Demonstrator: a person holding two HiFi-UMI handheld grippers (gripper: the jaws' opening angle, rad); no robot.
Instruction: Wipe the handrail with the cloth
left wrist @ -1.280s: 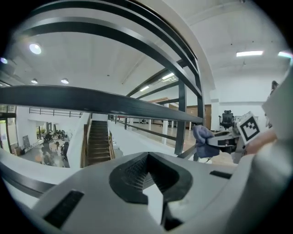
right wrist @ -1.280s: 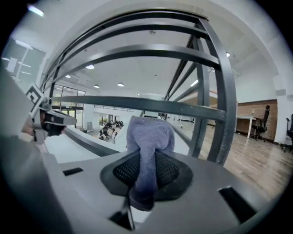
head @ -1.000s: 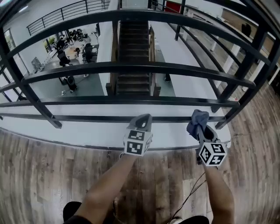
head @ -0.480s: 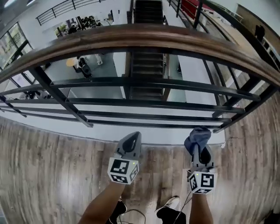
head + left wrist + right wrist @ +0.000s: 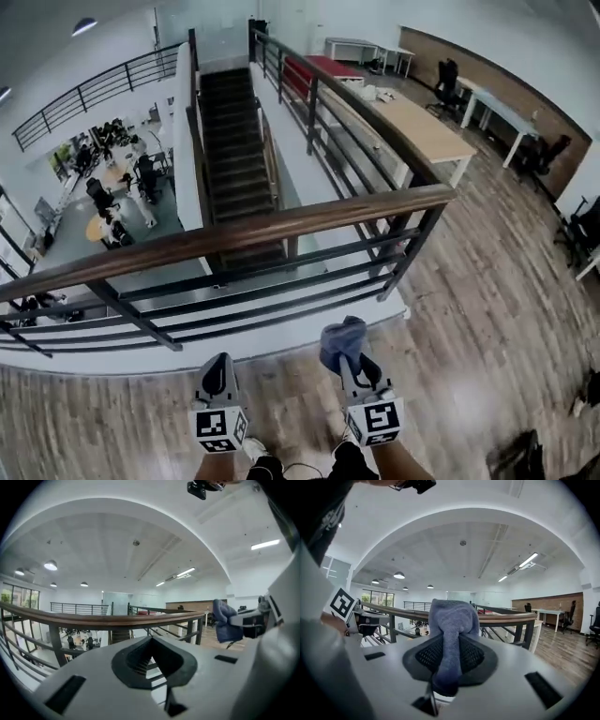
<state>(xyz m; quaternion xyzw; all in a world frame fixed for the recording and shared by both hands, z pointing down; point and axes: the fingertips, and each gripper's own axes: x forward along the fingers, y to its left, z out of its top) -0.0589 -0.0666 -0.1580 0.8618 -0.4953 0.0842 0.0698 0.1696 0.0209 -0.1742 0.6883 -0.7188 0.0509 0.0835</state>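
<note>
Just short of the brown wooden handrail (image 5: 234, 236), right tool (image 5: 349, 367) pinches a blue cloth (image 5: 341, 339); left tool (image 5: 218, 367) is pressed together, empty.

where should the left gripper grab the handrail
Probably the handrail on its wooden top, with the left gripper coming from above and its jaws opened across the width. It's a long, level bar and the posts join underneath, so the top is free.
</note>
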